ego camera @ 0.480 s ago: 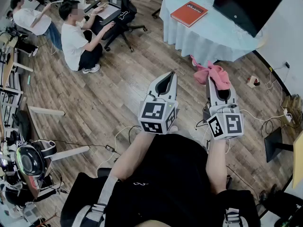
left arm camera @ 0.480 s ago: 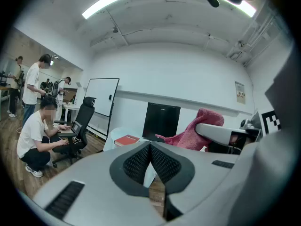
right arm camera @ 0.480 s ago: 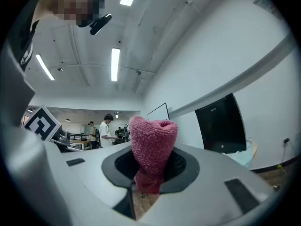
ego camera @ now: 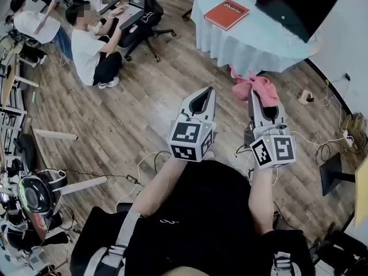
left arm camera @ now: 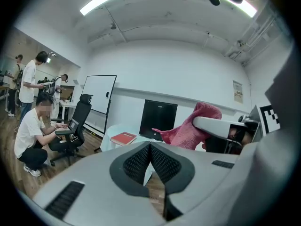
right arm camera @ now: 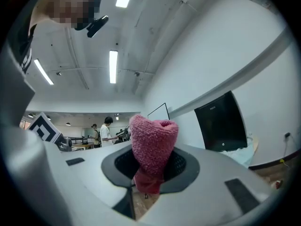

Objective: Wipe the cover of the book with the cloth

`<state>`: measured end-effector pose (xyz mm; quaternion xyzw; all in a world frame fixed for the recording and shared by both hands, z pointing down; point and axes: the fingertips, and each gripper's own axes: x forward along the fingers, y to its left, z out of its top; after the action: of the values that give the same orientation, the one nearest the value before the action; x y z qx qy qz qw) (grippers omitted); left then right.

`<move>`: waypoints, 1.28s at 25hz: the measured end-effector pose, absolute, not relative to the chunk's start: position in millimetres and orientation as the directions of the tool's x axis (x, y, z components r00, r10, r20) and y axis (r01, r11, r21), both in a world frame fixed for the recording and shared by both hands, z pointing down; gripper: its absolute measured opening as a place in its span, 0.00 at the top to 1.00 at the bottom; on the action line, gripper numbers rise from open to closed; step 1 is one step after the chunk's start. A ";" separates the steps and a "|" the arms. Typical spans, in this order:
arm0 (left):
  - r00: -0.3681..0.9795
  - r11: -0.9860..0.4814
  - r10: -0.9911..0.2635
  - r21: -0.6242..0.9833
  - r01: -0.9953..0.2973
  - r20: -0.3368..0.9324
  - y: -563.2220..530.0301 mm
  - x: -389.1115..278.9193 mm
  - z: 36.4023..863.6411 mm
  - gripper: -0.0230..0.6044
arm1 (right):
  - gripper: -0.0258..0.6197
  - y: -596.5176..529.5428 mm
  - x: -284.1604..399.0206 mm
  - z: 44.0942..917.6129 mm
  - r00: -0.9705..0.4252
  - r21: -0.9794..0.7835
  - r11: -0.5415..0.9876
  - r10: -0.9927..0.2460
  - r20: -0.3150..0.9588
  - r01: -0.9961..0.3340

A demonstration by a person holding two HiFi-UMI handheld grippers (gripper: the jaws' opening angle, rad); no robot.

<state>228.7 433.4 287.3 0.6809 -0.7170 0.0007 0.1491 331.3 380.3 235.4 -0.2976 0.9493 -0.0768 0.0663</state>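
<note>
A red book [ego camera: 227, 13] lies on the round table with a pale blue cloth [ego camera: 253, 42] at the top of the head view, far ahead of both grippers; the left gripper view shows the red book [left arm camera: 123, 138] small beyond the jaws. A pink cloth [ego camera: 257, 89] bunches out of my right gripper [ego camera: 255, 95], whose jaws are shut on it; in the right gripper view the pink cloth [right arm camera: 153, 147] sticks up between the jaws. My left gripper [ego camera: 204, 91] is shut and holds nothing. Both are held out over the wooden floor, short of the table.
A black monitor [ego camera: 296, 4] stands on the table right of the book. Two people [ego camera: 89, 45] sit on the floor by an office chair [ego camera: 141, 16] at upper left. Cables [ego camera: 322, 145] and a small box [ego camera: 305, 97] lie on the floor at right; equipment is piled at lower left.
The whole view has shifted slightly; table and book sit a touch higher and left in the picture. Both grippers keep their pose, with the cloth still gripped.
</note>
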 end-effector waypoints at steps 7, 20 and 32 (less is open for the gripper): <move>-0.049 0.098 -0.970 0.198 -0.975 0.239 448.8 207.4 294.4 0.94 | 0.81 386.7 305.1 252.3 -0.835 -0.233 0.816 -0.550 -0.031 -0.529; -0.029 0.097 -0.969 0.274 -0.957 0.245 425.5 161.4 307.3 0.94 | 0.80 363.7 270.1 253.7 -0.822 -0.196 0.802 -0.569 0.037 -0.564; -0.015 0.102 -0.964 0.318 -0.942 0.265 402.3 83.2 314.8 0.94 | 0.80 334.7 191.1 251.7 -0.812 -0.166 0.795 -0.579 0.078 -0.583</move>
<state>83.2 402.3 314.8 0.6695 -0.7120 -0.0259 0.2102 191.1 334.7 251.7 -0.3068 0.9473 -0.0912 -0.0114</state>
